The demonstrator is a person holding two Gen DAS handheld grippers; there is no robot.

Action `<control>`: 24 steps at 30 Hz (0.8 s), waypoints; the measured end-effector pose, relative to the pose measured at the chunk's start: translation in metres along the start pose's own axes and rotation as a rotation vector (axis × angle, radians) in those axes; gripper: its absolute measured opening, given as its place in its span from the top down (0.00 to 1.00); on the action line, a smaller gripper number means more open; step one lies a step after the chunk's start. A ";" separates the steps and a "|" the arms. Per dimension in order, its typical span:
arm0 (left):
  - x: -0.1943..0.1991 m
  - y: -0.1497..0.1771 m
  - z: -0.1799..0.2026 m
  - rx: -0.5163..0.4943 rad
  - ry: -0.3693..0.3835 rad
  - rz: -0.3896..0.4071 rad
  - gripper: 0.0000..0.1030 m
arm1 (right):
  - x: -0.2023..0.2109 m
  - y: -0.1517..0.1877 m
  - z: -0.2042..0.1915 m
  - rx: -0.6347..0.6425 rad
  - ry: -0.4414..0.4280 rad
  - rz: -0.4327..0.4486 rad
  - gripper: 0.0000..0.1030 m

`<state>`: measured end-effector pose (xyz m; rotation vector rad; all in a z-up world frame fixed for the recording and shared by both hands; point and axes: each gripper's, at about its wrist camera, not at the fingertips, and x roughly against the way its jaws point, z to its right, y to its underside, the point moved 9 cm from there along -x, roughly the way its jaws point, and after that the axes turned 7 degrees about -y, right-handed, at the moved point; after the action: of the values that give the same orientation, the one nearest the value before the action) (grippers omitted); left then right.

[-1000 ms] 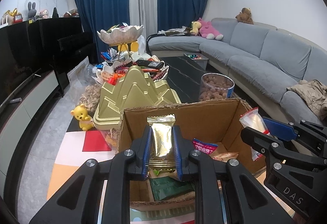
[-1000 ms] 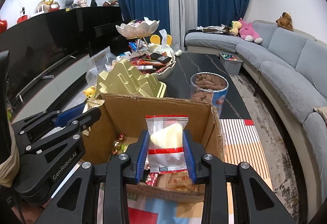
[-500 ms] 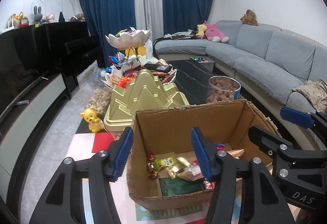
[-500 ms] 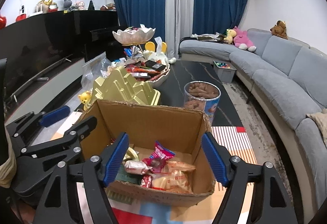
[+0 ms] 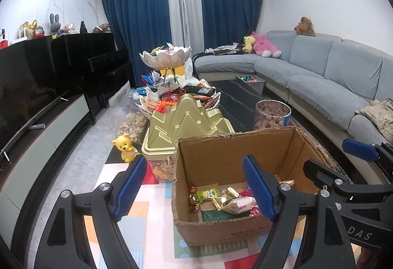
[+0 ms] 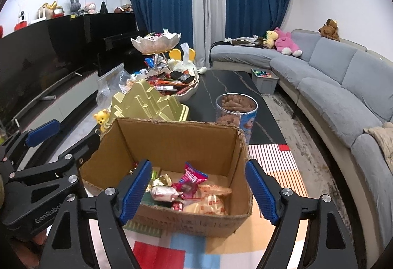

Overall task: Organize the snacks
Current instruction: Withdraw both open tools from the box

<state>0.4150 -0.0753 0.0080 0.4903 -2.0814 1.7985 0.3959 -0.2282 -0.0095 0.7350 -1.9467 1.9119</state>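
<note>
1. my left gripper (image 5: 194, 190) hung wide open and empty at the near left edge of the cardboard box (image 5: 221, 229); my right gripper (image 6: 197, 191) was spread just as wide over the box's near wall, holding nothing.
2. inside the box lay the loose snacks (image 6: 189, 191): a gold-wrapped packet (image 5: 224, 197), a pink packet (image 6: 190, 178) and pale wafer packs (image 6: 211, 204), all on the box floor.
3. just behind the box stood a gold mountain-shaped tray (image 5: 186, 121) and a clear tub of brown snacks (image 6: 237, 109); a yellow bear toy (image 5: 125, 147) sat to the left.
4. farther off, a heaped snack bowl (image 6: 184, 87) sat below a shell-shaped dish (image 5: 165, 58), with the grey sofa (image 5: 331, 77) along the right.
</note>
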 end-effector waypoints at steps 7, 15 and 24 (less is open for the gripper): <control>0.016 0.008 -0.009 0.003 -0.014 -0.008 0.16 | 0.016 0.006 -0.005 -0.002 0.009 0.009 0.18; 0.038 0.020 -0.017 0.014 -0.031 -0.012 0.11 | 0.038 0.015 -0.009 -0.004 0.021 0.019 0.14; 0.063 0.031 -0.021 0.022 -0.030 -0.014 0.07 | 0.064 0.027 -0.014 -0.009 0.021 0.032 0.14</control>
<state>0.3455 -0.0525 0.0138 0.5394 -2.0750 1.8192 0.3265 -0.2235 0.0043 0.6823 -1.9644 1.9203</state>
